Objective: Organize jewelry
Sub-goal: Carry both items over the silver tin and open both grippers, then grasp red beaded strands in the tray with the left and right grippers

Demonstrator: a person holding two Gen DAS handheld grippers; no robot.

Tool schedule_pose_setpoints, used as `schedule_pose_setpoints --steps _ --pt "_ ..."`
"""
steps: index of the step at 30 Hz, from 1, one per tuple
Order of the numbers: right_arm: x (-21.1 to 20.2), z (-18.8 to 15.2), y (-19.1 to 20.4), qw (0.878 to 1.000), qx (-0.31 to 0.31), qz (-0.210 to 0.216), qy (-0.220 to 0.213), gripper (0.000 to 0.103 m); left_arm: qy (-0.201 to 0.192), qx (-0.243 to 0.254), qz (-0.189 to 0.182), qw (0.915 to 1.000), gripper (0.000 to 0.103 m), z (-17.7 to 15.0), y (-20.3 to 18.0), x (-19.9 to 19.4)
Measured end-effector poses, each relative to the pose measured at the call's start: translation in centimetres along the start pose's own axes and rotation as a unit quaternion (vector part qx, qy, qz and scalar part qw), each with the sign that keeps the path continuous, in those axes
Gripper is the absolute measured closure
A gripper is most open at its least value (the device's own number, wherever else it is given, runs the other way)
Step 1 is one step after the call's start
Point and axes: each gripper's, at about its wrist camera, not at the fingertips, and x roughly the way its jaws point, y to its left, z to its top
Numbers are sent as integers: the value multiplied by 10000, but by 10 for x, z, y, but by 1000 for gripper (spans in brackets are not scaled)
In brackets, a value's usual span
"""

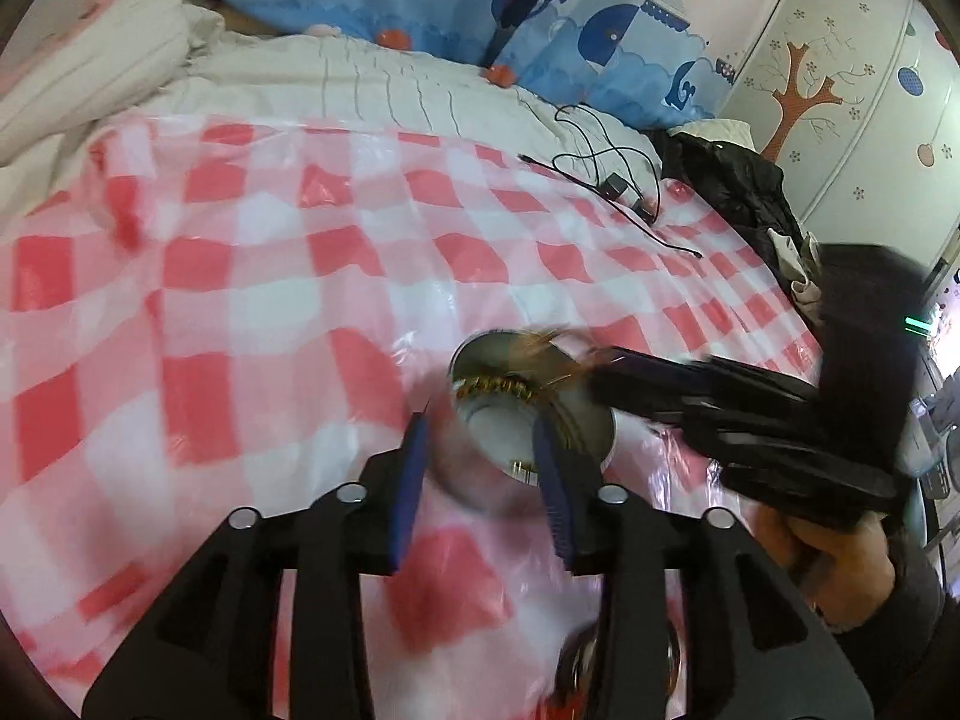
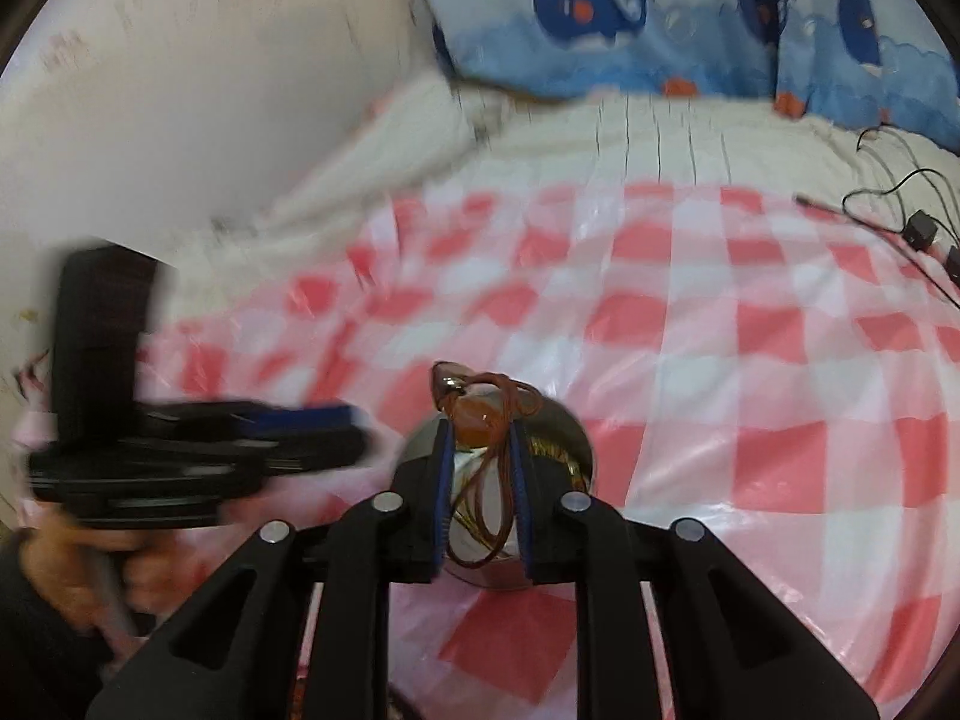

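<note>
Bowl (image 2: 558, 438) rim — fingers (image 2: 445, 456) straddling (cloth (image 2: 780, 360) beyond).

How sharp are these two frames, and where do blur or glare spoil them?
Left wrist view: the right tool and the metal bowl are smeared by motion, while the checked plastic sheet stays fairly sharp with soft glare. Right wrist view: the left tool and the background are streaked, yet the amber pendant on its cord reads clearly. Both bend at the fisheye rim.

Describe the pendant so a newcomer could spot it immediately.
On the red-and-white checked sheet covering the bed stands a round metal bowl. Over it, between the right gripper's jaws, is the amber pendant, alone on a brown cord.
</note>
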Motion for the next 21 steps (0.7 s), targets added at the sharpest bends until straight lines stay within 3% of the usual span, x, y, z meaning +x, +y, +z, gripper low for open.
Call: schedule_pose_setpoints --steps 5,8,13,21 --pt "-38 -23 -10 9996 193 -131 -180 57 31 78 -69 9999 60 -40 -3 -33" --pt "-81 -58 -20 9980 536 -54 -338 55 105 114 -209 9997 57 -66 -9 -47" --pt "-103 -113 -40 9907 1337 239 -41 55 361 331 -326 9983 54 -90 -26 -48" --pt "-90 -115 3 9978 484 298 342 52 761 585 -407 9945 53 -101 -36 -30"
